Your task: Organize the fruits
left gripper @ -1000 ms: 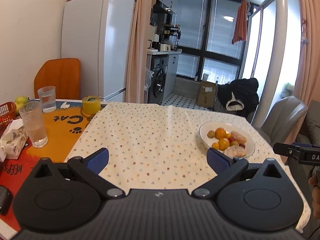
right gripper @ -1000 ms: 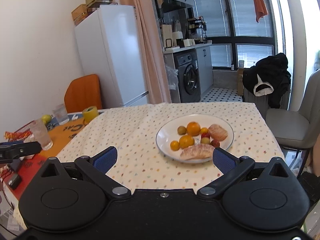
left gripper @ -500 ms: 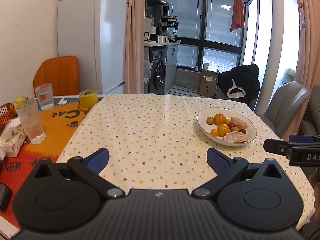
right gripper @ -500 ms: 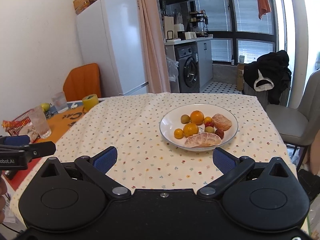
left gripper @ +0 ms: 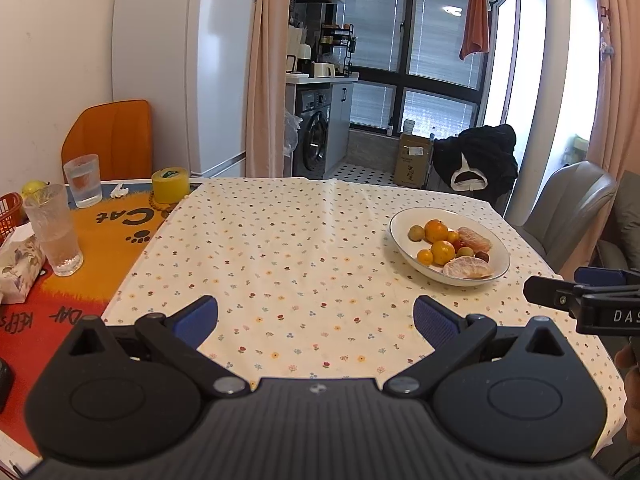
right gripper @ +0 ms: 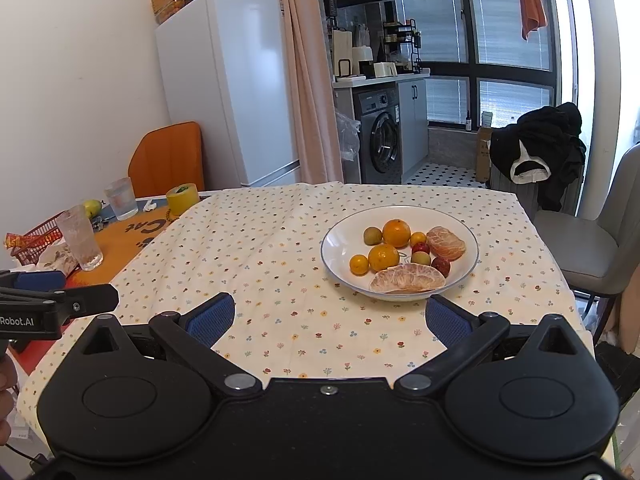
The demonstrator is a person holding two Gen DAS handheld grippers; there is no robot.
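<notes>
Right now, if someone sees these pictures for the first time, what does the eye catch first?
The white plate of fruit on the flowered tablecloth, to the right of the middle: oranges, small red and green fruits, and two peeled citrus pieces. Then the two open tools, the right tool nearest the plate, the left tool over bare cloth.

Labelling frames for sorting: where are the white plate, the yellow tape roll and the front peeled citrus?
white plate (right gripper: 340, 248), right wrist view, bare inner left.
yellow tape roll (left gripper: 170, 186), left wrist view, side.
front peeled citrus (right gripper: 407, 279), right wrist view, middle.
</notes>
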